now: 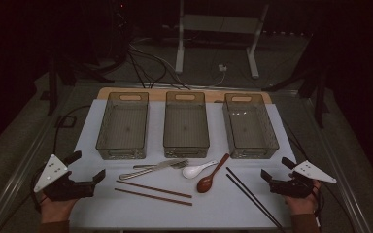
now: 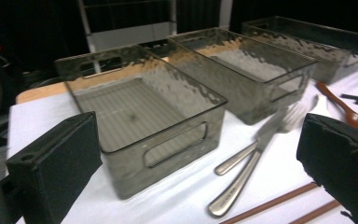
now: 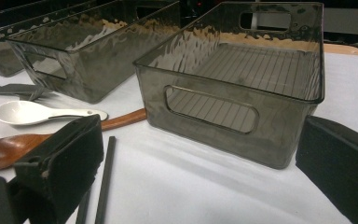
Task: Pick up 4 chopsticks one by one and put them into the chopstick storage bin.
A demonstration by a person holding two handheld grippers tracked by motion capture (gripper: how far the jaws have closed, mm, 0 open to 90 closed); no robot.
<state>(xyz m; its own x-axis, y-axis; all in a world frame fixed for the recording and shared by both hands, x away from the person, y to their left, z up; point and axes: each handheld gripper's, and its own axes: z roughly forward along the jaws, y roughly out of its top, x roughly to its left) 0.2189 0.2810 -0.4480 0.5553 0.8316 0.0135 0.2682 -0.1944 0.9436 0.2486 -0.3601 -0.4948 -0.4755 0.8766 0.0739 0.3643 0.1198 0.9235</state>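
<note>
Both grippers rest at the near table edge, no legible markings seen. Left gripper (image 1: 88, 171) jaws spread wide, nothing between them; right gripper (image 1: 276, 171) likewise wide, empty. Nearest the left gripper: two slim reddish-brown chopsticks (image 1: 153, 192) flat on the white cloth (image 1: 213, 206). Nearest the right gripper: two matte black chopsticks (image 1: 252, 196). Between the pairs lie a metal fork (image 2: 279, 122) and knife (image 2: 235, 186), a glossy white spoon (image 1: 197, 169) and a brown wooden spoon (image 1: 210, 177). Beyond: three smoky, ripple-textured plastic bins (image 1: 186, 126), rectangular, with slot handles.
</note>
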